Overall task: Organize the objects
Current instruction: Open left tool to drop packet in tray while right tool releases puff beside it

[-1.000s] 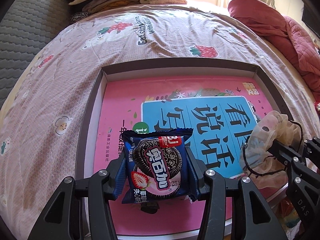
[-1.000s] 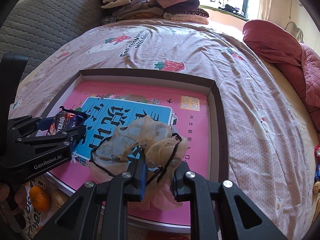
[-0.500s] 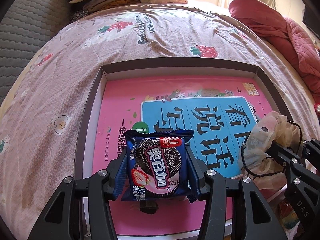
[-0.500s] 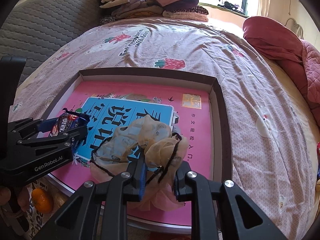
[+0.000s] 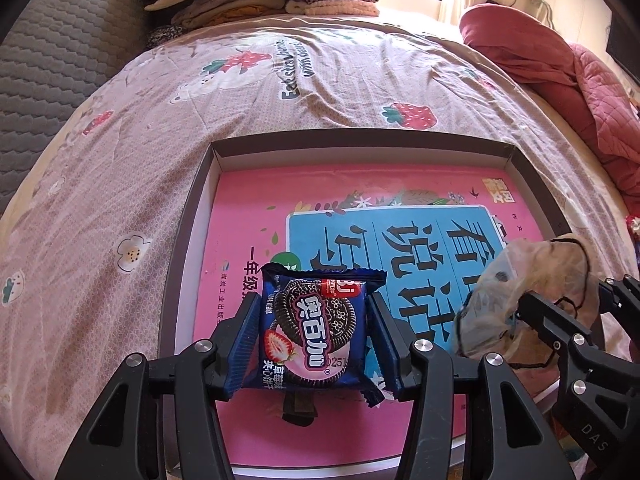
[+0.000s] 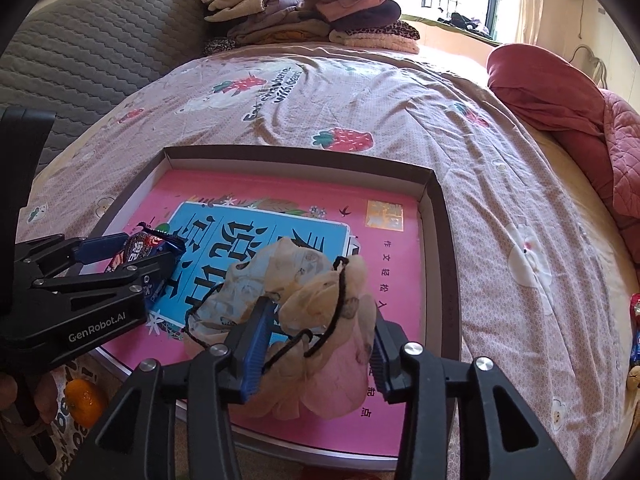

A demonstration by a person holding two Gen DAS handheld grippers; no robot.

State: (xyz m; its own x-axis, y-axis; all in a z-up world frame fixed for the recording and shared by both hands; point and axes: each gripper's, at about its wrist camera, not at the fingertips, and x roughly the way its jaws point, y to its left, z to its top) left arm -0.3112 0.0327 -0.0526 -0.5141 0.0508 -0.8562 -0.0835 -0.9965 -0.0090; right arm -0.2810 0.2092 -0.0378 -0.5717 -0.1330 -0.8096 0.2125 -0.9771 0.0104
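Note:
My left gripper (image 5: 312,340) is shut on a blue Oreo cookie packet (image 5: 316,332) and holds it over the near left part of a shallow dark-rimmed box (image 5: 188,240) that holds a pink book (image 5: 256,208). The packet also shows in the right wrist view (image 6: 140,250). My right gripper (image 6: 316,340) has its jaws spread wide around a sheer beige scrunchie with black cord (image 6: 304,292), which lies over the book's near right part. The scrunchie also shows in the left wrist view (image 5: 532,280).
The box (image 6: 440,216) lies on a pink strawberry-print bedspread (image 6: 360,92). Folded clothes (image 6: 304,20) are piled at the far end, a red quilt (image 6: 560,92) at the right. An orange (image 6: 84,400) sits in a bag below the bed's near edge.
The right gripper's jaws have opened wider around the scrunchie. Both grippers have edged forward over the box. The left still holds the packet.

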